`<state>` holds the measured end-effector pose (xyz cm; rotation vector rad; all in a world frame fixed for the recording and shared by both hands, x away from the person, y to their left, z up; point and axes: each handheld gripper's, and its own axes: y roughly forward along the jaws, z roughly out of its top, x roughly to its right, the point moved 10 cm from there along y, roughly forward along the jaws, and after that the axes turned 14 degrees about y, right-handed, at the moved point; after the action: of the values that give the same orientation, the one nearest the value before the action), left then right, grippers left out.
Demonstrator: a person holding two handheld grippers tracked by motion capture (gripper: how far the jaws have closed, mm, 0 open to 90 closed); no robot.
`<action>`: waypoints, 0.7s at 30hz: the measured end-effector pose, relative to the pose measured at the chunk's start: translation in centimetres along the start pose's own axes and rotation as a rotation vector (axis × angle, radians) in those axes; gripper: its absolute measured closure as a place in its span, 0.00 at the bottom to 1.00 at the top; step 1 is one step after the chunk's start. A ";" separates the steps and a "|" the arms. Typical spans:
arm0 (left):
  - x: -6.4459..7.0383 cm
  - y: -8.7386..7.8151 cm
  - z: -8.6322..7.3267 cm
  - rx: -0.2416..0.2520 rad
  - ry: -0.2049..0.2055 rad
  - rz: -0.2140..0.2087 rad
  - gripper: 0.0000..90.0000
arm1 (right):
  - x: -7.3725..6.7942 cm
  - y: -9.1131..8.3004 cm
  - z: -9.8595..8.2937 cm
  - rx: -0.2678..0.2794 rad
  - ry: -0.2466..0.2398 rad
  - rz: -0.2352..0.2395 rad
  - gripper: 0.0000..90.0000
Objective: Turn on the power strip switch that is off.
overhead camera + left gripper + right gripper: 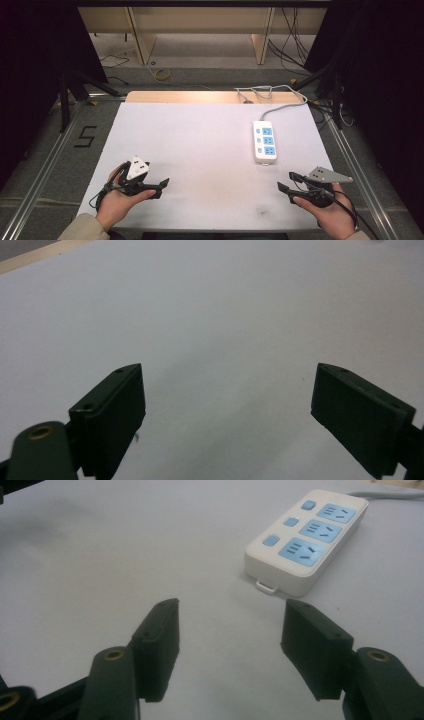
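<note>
White power strip (264,141), blue sockets, flat on table, right side.

table (200,145): white top, wooden far edge | floor (210,55): grey, loose cables | sides: dark

Power strip (264,141) ahead, right side

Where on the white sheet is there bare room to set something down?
The white sheet is bare left of the power strip, from its far edge down to the left tongs, and between both tongs. Only the far right is crowded: strip, grey cable, right tongs.
</note>
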<state>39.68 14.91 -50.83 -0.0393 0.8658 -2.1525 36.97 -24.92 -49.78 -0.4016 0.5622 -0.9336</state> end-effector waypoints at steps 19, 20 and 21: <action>-0.8 0.0 -1.0 -0.042 -0.001 0.021 0.17 | -0.2 -0.2 0.5 -0.017 -0.030 -0.048 1.00; -0.8 0.0 -0.9 -0.038 -0.005 0.021 0.17 | -0.3 -0.2 0.5 -0.025 -0.028 -0.052 1.00; -0.9 0.0 -1.0 -0.038 -0.007 0.022 0.17 | -0.3 -0.2 0.5 -0.025 -0.028 -0.052 1.00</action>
<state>39.97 16.08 -51.33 -0.0557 0.8992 -2.1141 37.00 -24.78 -49.17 -0.4527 0.5406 -0.9702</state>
